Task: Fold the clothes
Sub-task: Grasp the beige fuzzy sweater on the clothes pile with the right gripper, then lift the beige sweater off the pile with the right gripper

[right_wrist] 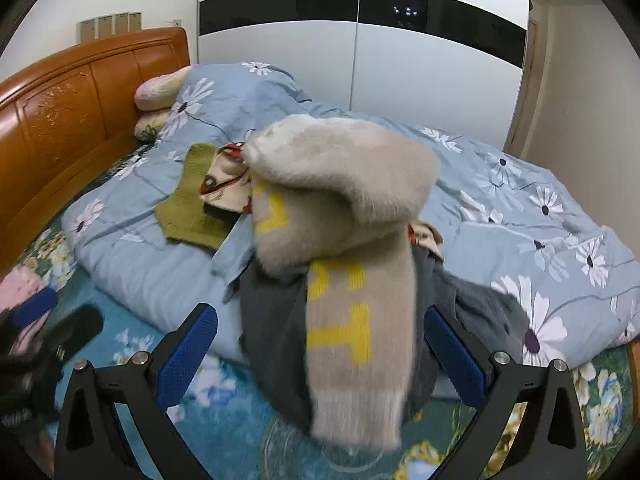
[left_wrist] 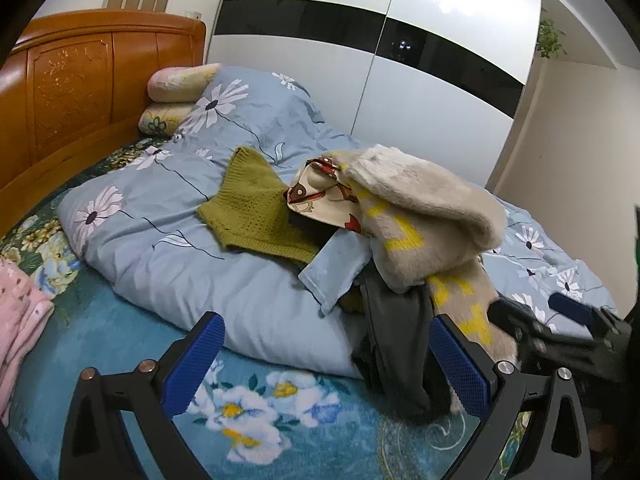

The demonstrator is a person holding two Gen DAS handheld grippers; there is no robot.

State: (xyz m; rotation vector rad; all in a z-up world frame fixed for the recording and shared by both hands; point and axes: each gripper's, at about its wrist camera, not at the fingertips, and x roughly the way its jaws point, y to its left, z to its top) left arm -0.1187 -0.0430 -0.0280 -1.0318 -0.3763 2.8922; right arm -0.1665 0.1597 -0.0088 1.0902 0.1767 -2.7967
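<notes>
Left wrist view showed a pink cloth (left_wrist: 20,320) at the far left, on the flowery bed sheet (left_wrist: 132,320). Next came the blue quilt (left_wrist: 160,208), puffy and big. A green knit top (left_wrist: 252,208) lay flat on it. To the right of that sat the pile of clothes (left_wrist: 400,220): a cream cloth with red shapes (left_wrist: 316,196), a fuzzy beige scarf with yellow letters (left_wrist: 432,216), and a dark gray garment (left_wrist: 396,340) under them.

The left gripper (left_wrist: 324,360) was wide apart and held nothing. The gray garment hung down just beside its right finger.

Right wrist view showed the scarf (right_wrist: 352,280) better. It ran long, from the far top of the pile down toward the camera, and its fringed end hung over the near edge. The right gripper (right_wrist: 320,356) was wide apart too, and empty. The scarf's low end sat right between its fingers, a bit in front. I could not tell if it touched them.

So the right one was nearer to the scarf, I think. It looked best placed to pinch that near end first. The scarf was fuzzy and floppy, so it might slip or drag other clothes along.
</notes>
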